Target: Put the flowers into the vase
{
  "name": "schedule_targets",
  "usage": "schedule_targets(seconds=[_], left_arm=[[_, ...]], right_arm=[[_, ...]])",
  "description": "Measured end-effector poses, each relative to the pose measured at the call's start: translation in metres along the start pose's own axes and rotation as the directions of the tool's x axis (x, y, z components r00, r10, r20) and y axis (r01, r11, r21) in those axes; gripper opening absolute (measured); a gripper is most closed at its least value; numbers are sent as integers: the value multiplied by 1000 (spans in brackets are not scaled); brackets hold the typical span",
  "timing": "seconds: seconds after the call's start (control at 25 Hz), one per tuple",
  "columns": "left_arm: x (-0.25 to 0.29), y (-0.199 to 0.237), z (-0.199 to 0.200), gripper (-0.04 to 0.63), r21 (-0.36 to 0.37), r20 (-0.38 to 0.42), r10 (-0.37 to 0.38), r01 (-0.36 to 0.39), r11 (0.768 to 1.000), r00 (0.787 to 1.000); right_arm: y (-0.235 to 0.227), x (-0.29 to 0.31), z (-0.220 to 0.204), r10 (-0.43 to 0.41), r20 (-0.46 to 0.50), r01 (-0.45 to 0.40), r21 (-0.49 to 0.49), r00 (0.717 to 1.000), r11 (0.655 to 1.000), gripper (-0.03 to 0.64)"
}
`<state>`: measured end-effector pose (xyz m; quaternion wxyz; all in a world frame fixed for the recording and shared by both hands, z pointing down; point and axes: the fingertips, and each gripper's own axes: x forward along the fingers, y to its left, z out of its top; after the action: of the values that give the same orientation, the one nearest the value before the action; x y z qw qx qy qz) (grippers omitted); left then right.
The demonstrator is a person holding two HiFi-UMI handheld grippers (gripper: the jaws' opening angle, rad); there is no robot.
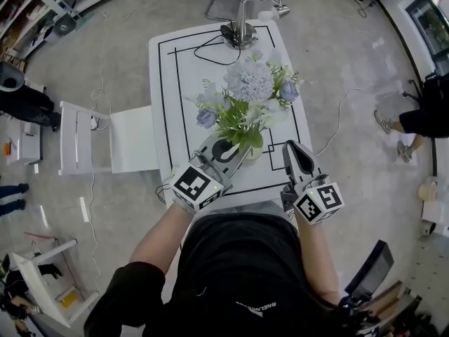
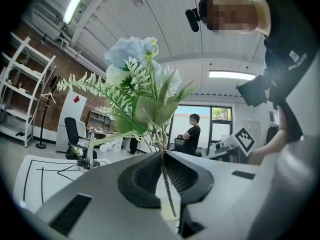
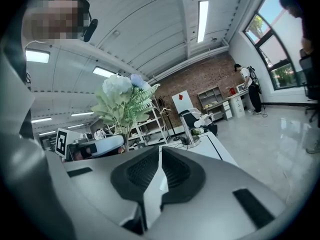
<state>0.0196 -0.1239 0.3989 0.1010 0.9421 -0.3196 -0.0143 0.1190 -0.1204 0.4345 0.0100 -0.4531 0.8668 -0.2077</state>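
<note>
A bunch of artificial flowers (image 1: 249,83), pale blue and white with green fern leaves, stands upright over the near part of the white table (image 1: 175,118). My left gripper (image 1: 233,148) is shut on its thin green stems (image 2: 165,179), which run up between the pads (image 2: 145,171). The blooms (image 2: 135,54) rise above the jaws in the left gripper view. A small cream vase (image 1: 254,153) shows under the leaves, right beside the left jaws. My right gripper (image 1: 295,152) hovers just right of the vase, its jaws (image 3: 160,151) together with nothing in them. The flowers (image 3: 120,91) appear to its left.
A metal stand (image 1: 240,30) with a black cable sits at the table's far end. A white bench (image 1: 84,146) adjoins the table's left side. A person (image 1: 414,121) stands at the right, and another person (image 2: 191,131) by the windows.
</note>
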Motion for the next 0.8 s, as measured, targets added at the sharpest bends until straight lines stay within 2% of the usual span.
schedule_targets(seconds=[0.32, 0.56, 0.8], left_arm=[[1, -13, -30, 31, 54, -56, 5, -2, 999, 998], [-2, -9, -45, 31, 57, -78, 43, -39, 998, 996], [-7, -9, -65, 31, 92, -119, 63, -52, 994, 991]], right_arm=[[-11, -21, -5, -43, -1, 43, 16, 999, 999, 11], [-12, -25, -7, -48, -9, 48, 22, 999, 999, 11], [-13, -23, -6, -51, -11, 51, 23, 999, 998, 11]])
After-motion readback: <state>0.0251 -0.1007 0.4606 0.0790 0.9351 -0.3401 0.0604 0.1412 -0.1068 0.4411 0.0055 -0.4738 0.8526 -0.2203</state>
